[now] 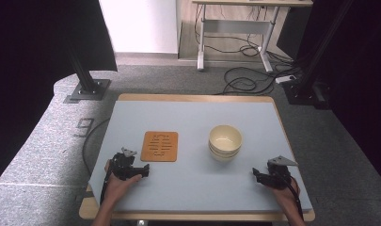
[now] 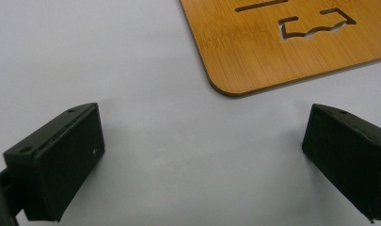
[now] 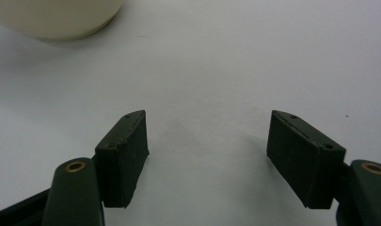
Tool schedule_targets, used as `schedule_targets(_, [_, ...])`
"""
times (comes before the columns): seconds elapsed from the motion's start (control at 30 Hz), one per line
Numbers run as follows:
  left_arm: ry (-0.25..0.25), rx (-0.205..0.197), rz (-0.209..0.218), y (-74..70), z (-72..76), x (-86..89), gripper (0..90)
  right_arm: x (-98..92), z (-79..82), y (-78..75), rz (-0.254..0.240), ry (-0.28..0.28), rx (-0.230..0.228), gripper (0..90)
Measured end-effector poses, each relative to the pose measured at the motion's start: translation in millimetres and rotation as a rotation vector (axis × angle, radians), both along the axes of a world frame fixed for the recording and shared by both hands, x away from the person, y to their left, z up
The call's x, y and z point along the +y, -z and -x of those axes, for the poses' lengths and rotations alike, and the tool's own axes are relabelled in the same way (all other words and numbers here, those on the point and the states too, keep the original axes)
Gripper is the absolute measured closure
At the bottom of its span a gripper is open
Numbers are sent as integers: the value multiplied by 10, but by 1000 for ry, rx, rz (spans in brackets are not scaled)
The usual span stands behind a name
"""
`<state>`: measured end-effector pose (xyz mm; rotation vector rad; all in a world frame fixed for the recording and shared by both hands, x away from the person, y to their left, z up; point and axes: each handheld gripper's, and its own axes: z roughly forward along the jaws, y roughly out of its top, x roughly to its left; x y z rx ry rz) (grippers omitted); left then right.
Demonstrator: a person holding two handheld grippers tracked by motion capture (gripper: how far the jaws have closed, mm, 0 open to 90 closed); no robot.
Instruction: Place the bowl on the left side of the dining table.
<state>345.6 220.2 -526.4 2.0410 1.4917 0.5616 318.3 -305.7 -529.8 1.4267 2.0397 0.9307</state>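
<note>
A square wooden trivet (image 1: 160, 146) with cut-out slots lies flat on the pale blue table mat (image 1: 193, 117), left of centre. Cream bowls (image 1: 225, 142), stacked, stand right of centre. My left gripper (image 1: 142, 173) rests low at the front left, just below the trivet's near left corner; in the left gripper view that rounded corner of the trivet (image 2: 282, 47) lies ahead of the open jaws (image 2: 204, 155), nothing between them. My right gripper (image 1: 256, 175) rests at the front right, open and empty (image 3: 207, 146), with the bowl's base (image 3: 56, 16) ahead to its left.
The mat covers a wooden table whose edge (image 1: 197, 98) shows at the back. Beyond it are grey carpet, loose cables (image 1: 247, 77), a white desk frame (image 1: 235, 28) and black stands on both sides. Bare mat lies between the grippers.
</note>
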Motion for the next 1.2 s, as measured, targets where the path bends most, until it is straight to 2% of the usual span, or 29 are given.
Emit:
schedule_targets(0.37, [0,0,0,0,0,0,0,-3,45,-100,-16,-13,-29,285])
schedule_targets(0.5, [0,-1,0,0,1,0,0,-20,72,-163,-37,-10,-43,285])
schedule_targets(0.87, [0,-1,0,0,1,0,0,-21,88,-231,-30,-20,-59,288])
schedule_targets(1.2, [-1,-2,0,2,2,-1,0,20,107,-379,-56,-38,-100,284])
